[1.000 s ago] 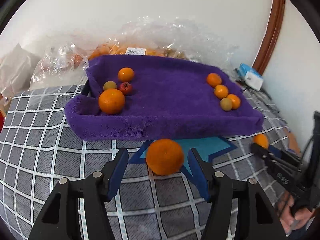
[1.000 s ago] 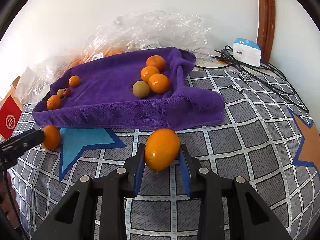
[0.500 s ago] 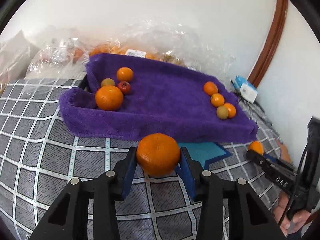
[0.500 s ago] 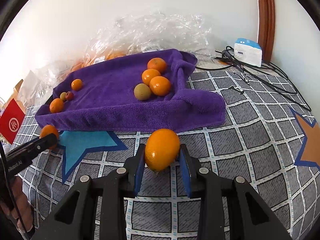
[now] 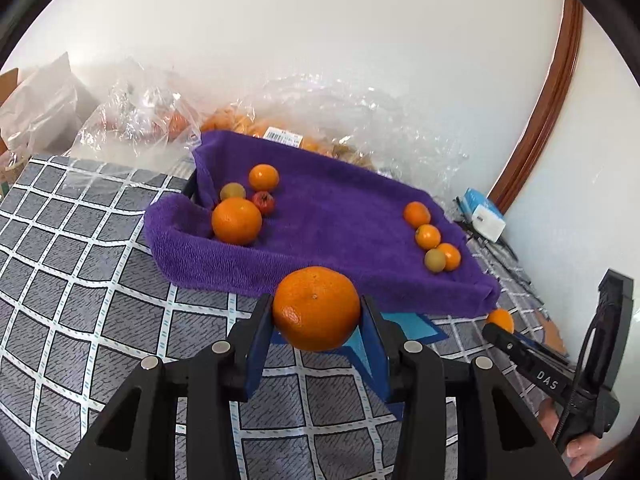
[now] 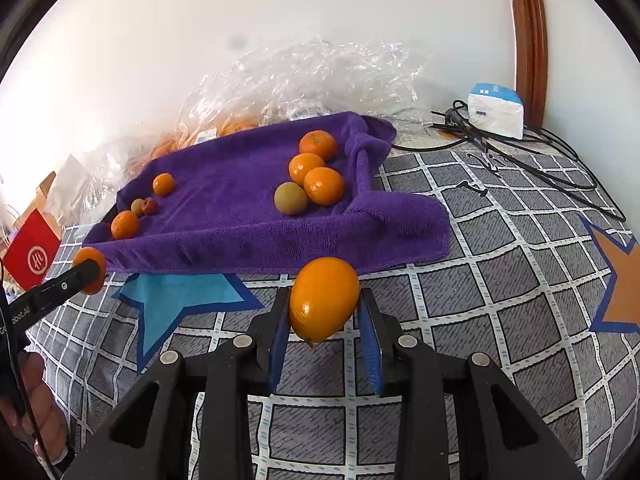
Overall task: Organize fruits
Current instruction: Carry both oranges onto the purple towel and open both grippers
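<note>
- Grey checked cloth [image 6: 500, 280] with blue star prints covers the surface; white wall behind, brown wood trim at 1 o'clock.
- Purple towel [image 5: 340, 216] lies bunched like a shallow tray at mid-frame, clear plastic bags [image 6: 320, 76] of fruit behind it at 12 o'clock.
- Left gripper [image 5: 317, 312] clenched on a round mandarin [image 5: 317, 308]; fruit sits between the blue pads at the fingertips, lifted off the cloth, just in front of the towel's near edge.
- Right gripper [image 6: 324, 308] clenched on an oval orange [image 6: 323, 300]; left pad touches it, right pad looks just beside it, contact there hard to tell. Fruit is off the cloth, just in front of the towel's near edge.
- Left wrist view: right gripper's tip at 4 o'clock with the orange at its end.
- Right wrist view: left gripper's tip at 9 o'clock with the mandarin.
- Towel, left group [image 5: 244, 204]: big orange, small orange, greenish fruit, small red fruit, close together.
- Towel, right group [image 6: 312, 176]: three small oranges and one greenish-brown fruit, touching or nearly.
- White box [image 6: 496, 110] and black cables at 1 o'clock in the right wrist view; red bag [image 6: 32, 256] at 9 o'clock.
</note>
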The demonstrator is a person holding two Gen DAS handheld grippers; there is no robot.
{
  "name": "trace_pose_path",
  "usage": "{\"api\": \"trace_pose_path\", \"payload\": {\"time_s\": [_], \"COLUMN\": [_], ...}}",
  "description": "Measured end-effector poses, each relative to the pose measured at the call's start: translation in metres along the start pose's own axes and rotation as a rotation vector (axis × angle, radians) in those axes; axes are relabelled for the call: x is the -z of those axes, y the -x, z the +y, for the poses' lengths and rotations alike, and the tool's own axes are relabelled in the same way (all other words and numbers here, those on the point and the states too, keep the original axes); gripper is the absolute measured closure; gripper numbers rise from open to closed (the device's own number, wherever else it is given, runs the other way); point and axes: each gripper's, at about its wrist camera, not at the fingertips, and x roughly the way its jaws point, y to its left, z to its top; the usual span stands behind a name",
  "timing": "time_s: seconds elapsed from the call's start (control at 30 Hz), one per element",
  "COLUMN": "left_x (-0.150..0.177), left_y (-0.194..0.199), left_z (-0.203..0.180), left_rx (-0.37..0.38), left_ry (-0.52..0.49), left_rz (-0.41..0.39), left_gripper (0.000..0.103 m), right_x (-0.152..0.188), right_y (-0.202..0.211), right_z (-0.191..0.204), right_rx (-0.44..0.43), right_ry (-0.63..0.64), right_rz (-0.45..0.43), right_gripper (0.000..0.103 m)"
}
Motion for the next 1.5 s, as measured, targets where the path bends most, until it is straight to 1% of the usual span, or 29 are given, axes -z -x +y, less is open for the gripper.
{"api": "trace_pose_path", "payload": {"time_s": [0.13,0.33,0.53,0.63,0.7,0.8,0.9,0.97,1.07,1.17,1.23,1.37,1.5], "left_x": [-0.002,-0.004,-0.008,-0.01,-0.013,-0.018,-0.024,-0.029,-0.037,-0.047,-0.053,-0.06,-0.064], "left_y": [0.007,0.012,0.02,0.023,0.024,0.031,0.036,0.037,0.037,0.028,0.018,-0.001,-0.022], "left_z": [0.004,0.007,0.013,0.017,0.019,0.025,0.029,0.029,0.028,0.026,0.026,0.023,0.012], "left_rx": [-0.009,-0.023,-0.048,-0.065,-0.096,-0.128,-0.148,-0.163,-0.183,-0.201,-0.194,-0.164,-0.167], "left_ry": [0.009,0.02,0.035,0.047,0.046,0.052,0.057,0.049,0.025,0.008,0.011,0.017,-0.011], "left_rz": [-0.037,-0.059,-0.1,-0.115,-0.129,-0.154,-0.156,-0.151,-0.142,-0.124,-0.1,-0.047,0.003], "left_gripper": [0.062,0.062,0.062,0.062,0.062,0.062,0.062,0.062,0.062,0.062,0.062,0.062,0.062], "right_x": [0.0,0.001,-0.005,-0.015,-0.024,-0.044,-0.062,-0.07,-0.076,-0.077,-0.076,-0.073,-0.071], "right_y": [0.003,0.006,0.009,0.013,0.015,0.012,-0.002,-0.015,-0.038,-0.052,-0.06,-0.064,-0.063], "right_z": [-0.001,0.002,0.0,0.0,0.002,0.007,0.012,0.013,0.012,0.013,0.014,0.015,0.014], "right_rx": [-0.003,0.006,-0.024,-0.036,-0.041,-0.043,-0.039,-0.027,-0.041,-0.052,-0.067,-0.071,-0.075], "right_ry": [-0.006,0.006,-0.021,-0.035,-0.029,0.006,0.043,0.044,0.03,0.031,0.029,0.04,0.043], "right_rz": [-0.017,-0.03,-0.039,-0.042,-0.045,-0.038,-0.01,0.013,0.06,0.097,0.123,0.115,0.103], "right_gripper": [0.07,0.07,0.07,0.07,0.07,0.07,0.07,0.07,0.07,0.07,0.07,0.07,0.07]}}
